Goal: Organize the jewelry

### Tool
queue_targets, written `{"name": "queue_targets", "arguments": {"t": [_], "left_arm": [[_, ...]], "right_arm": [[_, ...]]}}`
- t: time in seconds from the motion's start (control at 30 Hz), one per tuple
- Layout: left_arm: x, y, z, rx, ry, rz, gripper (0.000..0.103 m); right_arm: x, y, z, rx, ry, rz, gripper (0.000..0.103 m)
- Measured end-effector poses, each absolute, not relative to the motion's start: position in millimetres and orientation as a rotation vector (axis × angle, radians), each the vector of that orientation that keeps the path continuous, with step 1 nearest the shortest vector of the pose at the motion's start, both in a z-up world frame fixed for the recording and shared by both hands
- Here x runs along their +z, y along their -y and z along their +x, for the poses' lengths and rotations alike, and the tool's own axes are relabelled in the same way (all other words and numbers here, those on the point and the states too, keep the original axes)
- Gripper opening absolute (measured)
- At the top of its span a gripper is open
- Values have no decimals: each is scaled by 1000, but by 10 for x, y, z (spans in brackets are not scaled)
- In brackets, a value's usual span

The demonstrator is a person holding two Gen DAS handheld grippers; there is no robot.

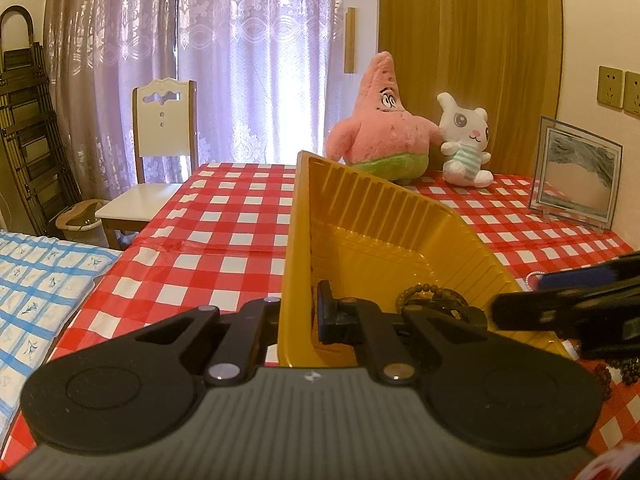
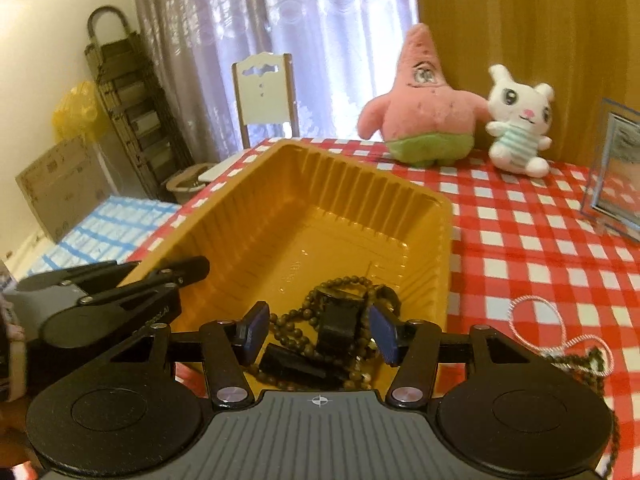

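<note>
Left gripper (image 1: 298,316): held level, fingers closed tight on the wall of the tray (image 1: 296,240), one finger each side. Right gripper (image 2: 318,334): tilted slightly downward, blue-padded fingers (image 2: 256,330) spread wide apart, nothing gripped between them.

Ahead of the right gripper (image 2: 318,334) the yellow tray's (image 2: 424,216) far half lies open; beads and a black watch (image 2: 338,320) crowd between its fingers, and the left gripper (image 2: 176,276) blocks its left.

Each tool (image 2: 318,334) has black linkage arms, silver pivot screws, blue finger pads (image 2: 253,330) and a grey ribbed body.
</note>
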State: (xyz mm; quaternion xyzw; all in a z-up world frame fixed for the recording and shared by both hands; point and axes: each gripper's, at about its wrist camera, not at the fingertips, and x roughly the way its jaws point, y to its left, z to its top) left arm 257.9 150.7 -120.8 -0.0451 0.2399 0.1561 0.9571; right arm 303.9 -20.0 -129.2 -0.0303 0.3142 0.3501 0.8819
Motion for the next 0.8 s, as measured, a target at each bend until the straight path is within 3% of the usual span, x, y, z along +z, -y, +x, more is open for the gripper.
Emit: {"name": "queue_targets", "arguments": {"t": [0.5,0.8], "left_arm": [[-1184,-1474,2557,330,-485,-92,5],[-1172,-1475,2564,351,-492,-82,5]], "right_arm": [[-1328,1417,2811,486,-786,51,55],[-1592,1569,2718,459,-873,-32,55]]}}
